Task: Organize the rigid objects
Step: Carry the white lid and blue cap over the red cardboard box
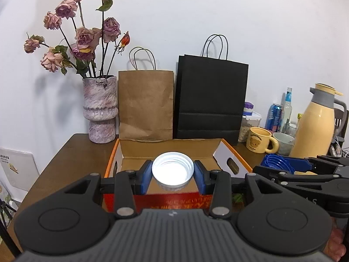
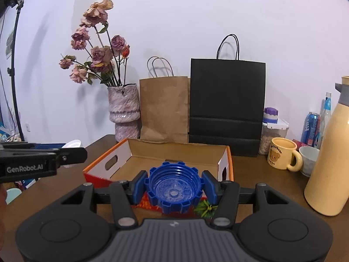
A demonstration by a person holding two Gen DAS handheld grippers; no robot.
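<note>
My left gripper [image 1: 172, 172] is shut on a white screw lid [image 1: 172, 170], open side toward the camera, held above the near edge of an open cardboard box [image 1: 168, 150] with orange rim. My right gripper [image 2: 174, 186] is shut on a blue ribbed lid [image 2: 174, 188], held over the near edge of the same box [image 2: 174, 152]. The blue lid [image 1: 277, 162] and right gripper also show at the right of the left wrist view. The white lid [image 2: 73, 144] and left gripper show at the left of the right wrist view.
On the brown table [image 2: 261, 174] behind the box stand a vase of dried roses [image 1: 101, 109], a brown paper bag [image 1: 146, 104] and a black bag [image 1: 210, 100]. To the right are a yellow mug [image 2: 283, 156], a cup, cans, bottles and a tall yellow thermos [image 2: 329, 163].
</note>
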